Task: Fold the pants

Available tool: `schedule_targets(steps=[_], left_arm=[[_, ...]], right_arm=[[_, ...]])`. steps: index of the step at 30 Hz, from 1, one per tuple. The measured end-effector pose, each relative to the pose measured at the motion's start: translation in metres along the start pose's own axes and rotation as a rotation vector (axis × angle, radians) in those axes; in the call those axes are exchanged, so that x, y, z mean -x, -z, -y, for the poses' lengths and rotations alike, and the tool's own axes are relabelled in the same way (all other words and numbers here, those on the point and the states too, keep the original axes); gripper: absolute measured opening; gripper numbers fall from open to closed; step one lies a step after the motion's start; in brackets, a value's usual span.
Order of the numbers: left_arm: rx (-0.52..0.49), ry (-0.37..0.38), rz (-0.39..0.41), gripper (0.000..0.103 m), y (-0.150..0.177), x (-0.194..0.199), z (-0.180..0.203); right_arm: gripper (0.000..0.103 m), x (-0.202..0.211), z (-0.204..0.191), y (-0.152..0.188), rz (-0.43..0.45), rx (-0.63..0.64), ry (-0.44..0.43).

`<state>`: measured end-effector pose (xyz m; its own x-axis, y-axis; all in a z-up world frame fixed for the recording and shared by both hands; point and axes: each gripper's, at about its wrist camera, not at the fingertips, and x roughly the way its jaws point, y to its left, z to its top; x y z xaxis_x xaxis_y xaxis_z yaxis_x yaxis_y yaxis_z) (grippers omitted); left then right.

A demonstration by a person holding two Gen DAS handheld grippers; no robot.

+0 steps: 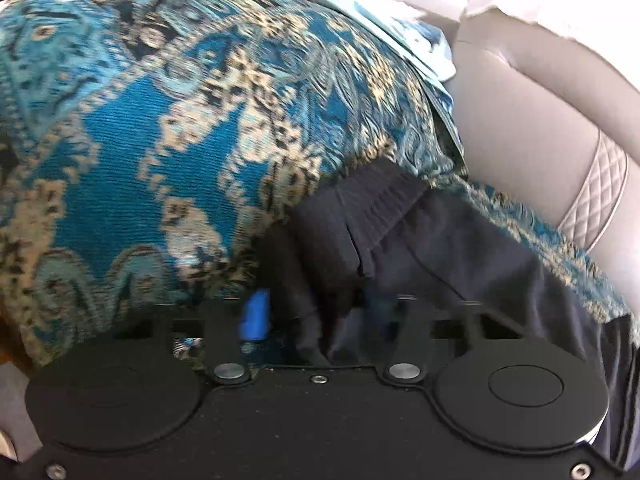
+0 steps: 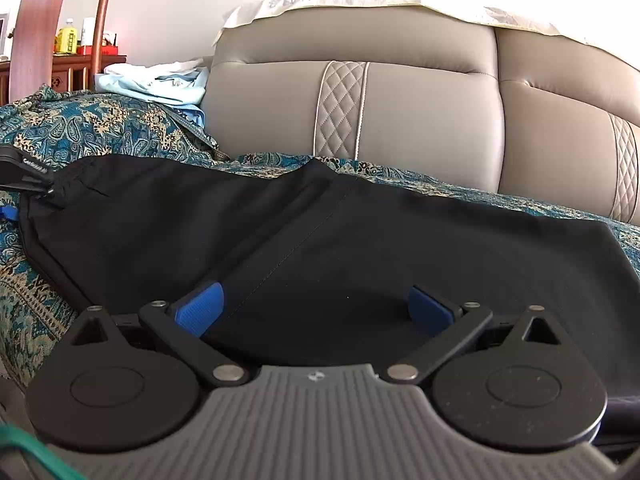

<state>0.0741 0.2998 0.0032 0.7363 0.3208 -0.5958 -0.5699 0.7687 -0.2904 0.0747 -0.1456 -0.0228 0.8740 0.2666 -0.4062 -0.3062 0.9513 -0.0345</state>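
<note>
Black pants (image 2: 320, 240); left gripper's (image 2: 24, 184) white lettering seems unreadable.

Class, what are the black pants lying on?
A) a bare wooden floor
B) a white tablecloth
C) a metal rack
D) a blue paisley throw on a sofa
D: the pants lie spread on the paisley throw, in front of the sofa backrest.

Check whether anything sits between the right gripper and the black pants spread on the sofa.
Nothing visible does. The right gripper hangs open directly over the black pants, bare fabric between its blue pads. The light blue clothes lie further back, off the pants. The left gripper is bunching the far corner.
</note>
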Motion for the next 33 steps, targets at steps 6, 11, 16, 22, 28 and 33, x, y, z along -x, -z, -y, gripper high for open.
schedule_targets(steps=[6,11,16,22,28,33], left_arm=[[-0.137,0.080,0.112,0.014,-0.003,0.044,0.024],[-0.149,0.170,0.159,0.013,-0.011,0.071,0.059],[-0.210,0.334,0.197,0.013,-0.017,0.105,0.123],[-0.370,0.573,0.182,0.013,0.014,0.145,0.226],[-0.562,0.725,0.011,0.013,0.102,0.151,0.306],[-0.710,0.755,-0.154,0.015,0.178,0.134,0.338]], right_arm=[[0.103,0.000,-0.001,-0.001,-0.007,-0.002,0.003],[0.103,0.004,0.007,-0.012,-0.027,-0.037,-0.031],[0.103,0.025,0.042,-0.026,0.046,-0.178,-0.054],[0.103,0.055,0.108,-0.033,0.118,-0.348,0.080],[0.103,0.094,0.165,-0.023,0.172,-0.447,0.229],[0.103,0.113,0.195,-0.009,0.173,-0.522,0.265]])
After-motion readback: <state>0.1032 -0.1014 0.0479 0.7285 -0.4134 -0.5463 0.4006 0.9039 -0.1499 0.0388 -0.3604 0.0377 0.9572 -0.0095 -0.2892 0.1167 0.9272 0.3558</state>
